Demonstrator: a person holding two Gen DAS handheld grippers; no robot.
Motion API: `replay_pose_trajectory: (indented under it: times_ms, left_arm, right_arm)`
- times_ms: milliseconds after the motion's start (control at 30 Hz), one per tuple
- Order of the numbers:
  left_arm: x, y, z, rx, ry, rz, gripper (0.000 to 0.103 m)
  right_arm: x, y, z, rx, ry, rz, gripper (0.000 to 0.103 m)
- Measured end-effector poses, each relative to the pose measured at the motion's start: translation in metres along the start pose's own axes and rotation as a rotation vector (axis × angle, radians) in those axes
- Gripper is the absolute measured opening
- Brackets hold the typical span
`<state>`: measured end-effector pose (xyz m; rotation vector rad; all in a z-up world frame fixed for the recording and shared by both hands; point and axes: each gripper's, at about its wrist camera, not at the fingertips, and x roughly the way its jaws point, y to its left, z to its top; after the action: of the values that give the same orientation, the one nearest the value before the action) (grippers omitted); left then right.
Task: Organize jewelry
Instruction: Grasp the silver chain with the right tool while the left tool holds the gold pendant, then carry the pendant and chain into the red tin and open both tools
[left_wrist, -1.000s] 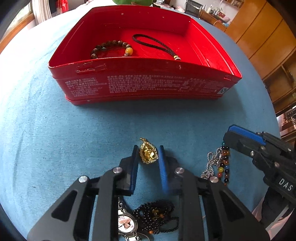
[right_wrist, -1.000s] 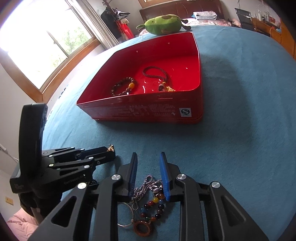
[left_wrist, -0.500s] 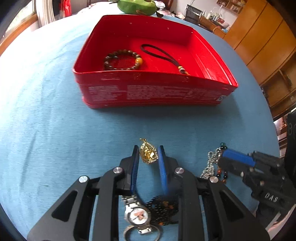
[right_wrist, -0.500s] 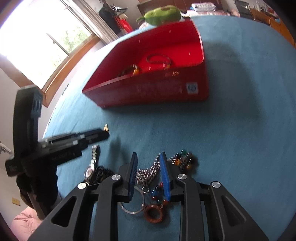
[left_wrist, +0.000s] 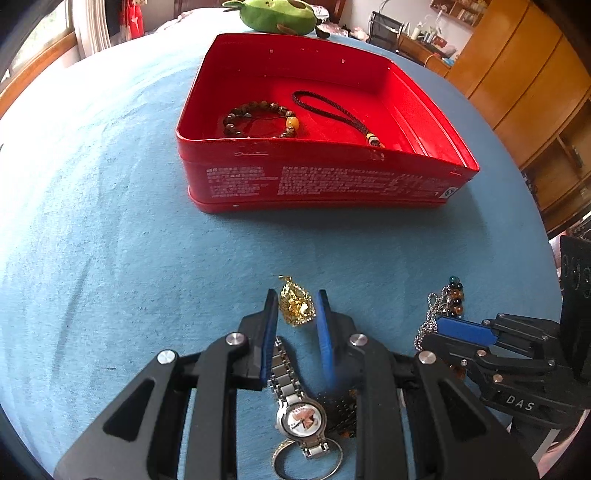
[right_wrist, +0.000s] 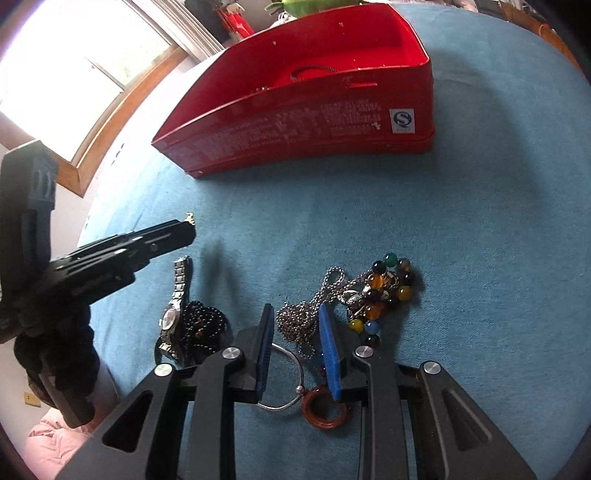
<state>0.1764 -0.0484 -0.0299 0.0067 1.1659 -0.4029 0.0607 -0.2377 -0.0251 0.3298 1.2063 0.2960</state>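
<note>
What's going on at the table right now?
Jewelry is being sorted into the red tin, which already holds a bead bracelet and a black cord. The left gripper holds a gold pendant above the blue cloth. The right gripper is at a silver chain, with colored beads, a watch and rings lying beside it.

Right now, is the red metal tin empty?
No. The red metal tin holds a brown bead bracelet and a dark braided cord.
</note>
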Motion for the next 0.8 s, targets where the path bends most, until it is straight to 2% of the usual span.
replay_pose_trajectory:
  times_ms: [167,267,367,433,500,800]
  left_arm:
    - [0.000,0.000,0.000,-0.002,0.001,-0.005,0.019]
    - [0.001,-0.001,0.001,0.000,0.002,-0.009,0.019]
    - [0.002,-0.001,0.002,-0.002,0.004,-0.012,0.019]
    - [0.003,0.000,0.003,-0.007,0.003,-0.012,0.019]
    - [0.002,0.001,0.003,-0.009,0.000,-0.012,0.019]
    - [-0.003,0.008,0.005,-0.029,-0.020,-0.009,0.019]
  right_arm:
    - [0.008,0.013,0.002,-0.029,-0.002,-0.023,0.039]
    - [0.012,0.019,0.002,-0.060,-0.020,-0.059,0.039]
    - [0.015,0.025,0.002,-0.090,-0.047,-0.113,0.025]
    - [0.017,0.026,0.002,-0.104,-0.061,-0.120,0.017]
    - [0.015,0.023,0.005,-0.099,-0.069,-0.081,0.013]
    - [-0.008,0.026,0.030,-0.089,-0.176,0.057,0.012]
